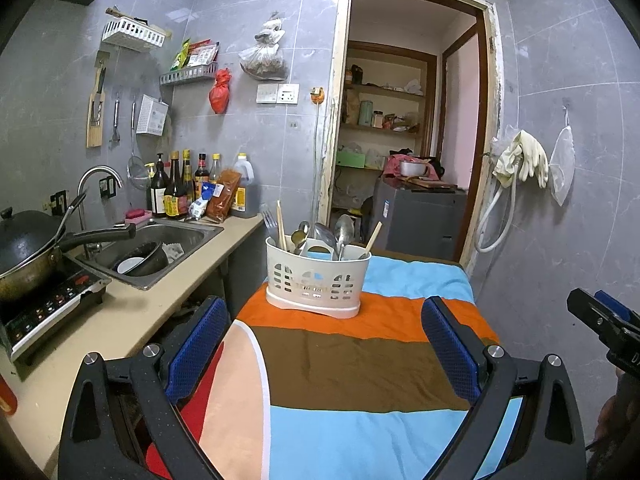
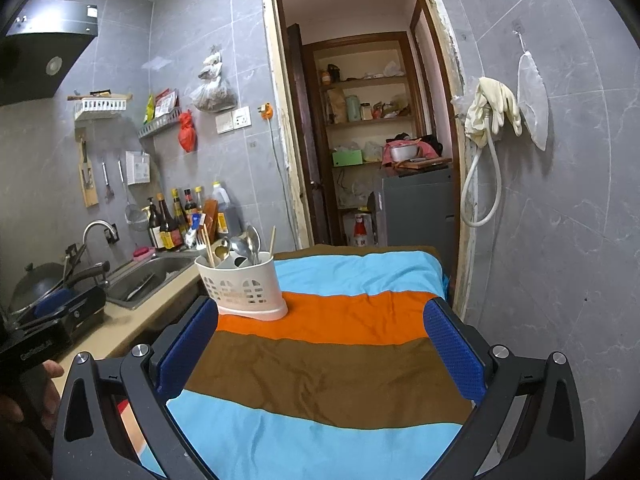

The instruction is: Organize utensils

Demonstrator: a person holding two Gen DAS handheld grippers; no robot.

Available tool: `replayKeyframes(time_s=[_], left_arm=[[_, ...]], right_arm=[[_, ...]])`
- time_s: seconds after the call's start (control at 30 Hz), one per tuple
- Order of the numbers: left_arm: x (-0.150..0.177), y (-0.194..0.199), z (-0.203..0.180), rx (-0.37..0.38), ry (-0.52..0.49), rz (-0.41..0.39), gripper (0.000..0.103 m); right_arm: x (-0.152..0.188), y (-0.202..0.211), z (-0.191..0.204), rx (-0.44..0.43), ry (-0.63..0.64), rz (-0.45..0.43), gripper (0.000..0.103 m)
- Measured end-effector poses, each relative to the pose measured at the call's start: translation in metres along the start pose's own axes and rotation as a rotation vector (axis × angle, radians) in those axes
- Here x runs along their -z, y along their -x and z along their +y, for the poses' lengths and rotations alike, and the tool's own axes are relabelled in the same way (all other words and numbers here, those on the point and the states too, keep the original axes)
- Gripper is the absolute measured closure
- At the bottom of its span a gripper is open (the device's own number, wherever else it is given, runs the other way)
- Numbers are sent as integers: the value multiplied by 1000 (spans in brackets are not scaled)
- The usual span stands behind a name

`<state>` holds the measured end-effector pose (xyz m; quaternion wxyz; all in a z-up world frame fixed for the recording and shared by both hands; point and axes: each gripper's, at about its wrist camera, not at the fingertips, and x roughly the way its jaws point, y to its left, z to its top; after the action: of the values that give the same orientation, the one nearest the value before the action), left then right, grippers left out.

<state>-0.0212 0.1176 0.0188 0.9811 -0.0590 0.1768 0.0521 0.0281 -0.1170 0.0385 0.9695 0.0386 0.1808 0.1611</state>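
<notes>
A cream utensil holder (image 1: 316, 280) (image 2: 244, 288) stands on the orange stripe of a striped cloth (image 1: 352, 360) (image 2: 332, 360) that covers a table. Spoons (image 1: 345, 232) (image 2: 252, 240), wooden chopsticks (image 1: 281, 226) (image 2: 207, 246) and a fork (image 1: 270, 218) stick up out of it. My left gripper (image 1: 326, 342) hangs open above the cloth, nearer than the holder, with nothing between its blue pads. My right gripper (image 2: 320, 344) is also open and empty, to the right of the holder. The right gripper also shows at the right edge of the left wrist view (image 1: 604, 326).
To the left runs a counter (image 1: 120, 320) with a sink (image 1: 156, 248) holding dishes, a wok on an induction cooker (image 1: 48, 304) and sauce bottles (image 1: 188, 188). A grey tiled wall (image 2: 560, 220) stands close on the right. An open doorway (image 1: 408, 140) lies beyond the table.
</notes>
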Motion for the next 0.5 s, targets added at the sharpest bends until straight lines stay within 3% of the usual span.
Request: replayKeyframes(time_s=[0.5], left_arm=[[0, -4, -5, -3, 5, 2, 7]], right_arm=[[0, -6, -10, -7, -1, 14, 0]])
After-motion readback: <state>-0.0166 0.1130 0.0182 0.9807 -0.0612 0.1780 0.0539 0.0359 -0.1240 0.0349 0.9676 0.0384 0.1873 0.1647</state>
